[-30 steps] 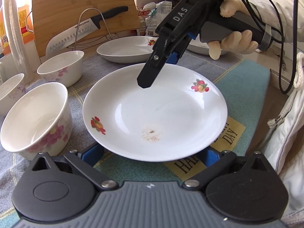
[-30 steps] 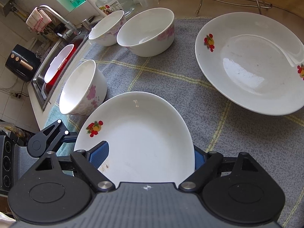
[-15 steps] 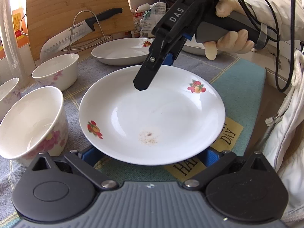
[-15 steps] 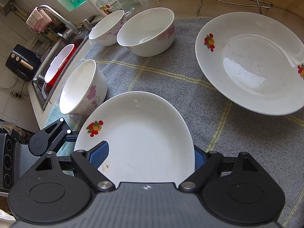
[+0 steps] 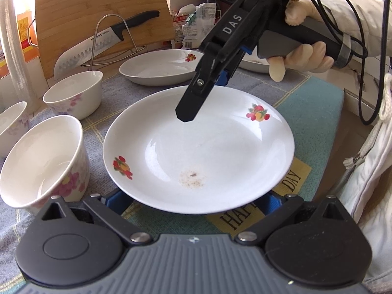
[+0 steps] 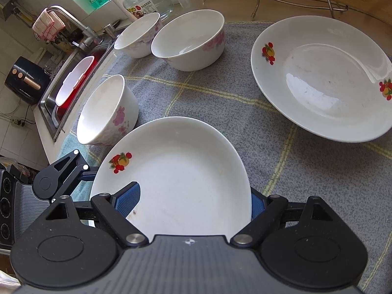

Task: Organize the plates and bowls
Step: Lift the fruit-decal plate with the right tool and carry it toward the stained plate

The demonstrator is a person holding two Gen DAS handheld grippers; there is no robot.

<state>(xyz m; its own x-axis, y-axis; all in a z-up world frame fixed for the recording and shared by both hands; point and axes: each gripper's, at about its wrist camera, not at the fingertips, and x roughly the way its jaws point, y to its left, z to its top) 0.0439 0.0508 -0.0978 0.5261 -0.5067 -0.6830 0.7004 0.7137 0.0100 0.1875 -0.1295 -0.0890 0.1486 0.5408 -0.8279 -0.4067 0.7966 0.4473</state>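
White plate point(image 5: 220, 147), 2 fruit motifs, brownish crumb smear.

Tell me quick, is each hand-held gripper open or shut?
Left hand-held gripper: fingers tucked under the plate; cannot tell.
Right hand-held gripper: straddles the plate's rim; cannot tell.

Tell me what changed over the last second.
Nothing visibly changed. The fruit-print plate stays between the fingers of the left gripper and the right gripper. The bowls and the second plate lie where they were.
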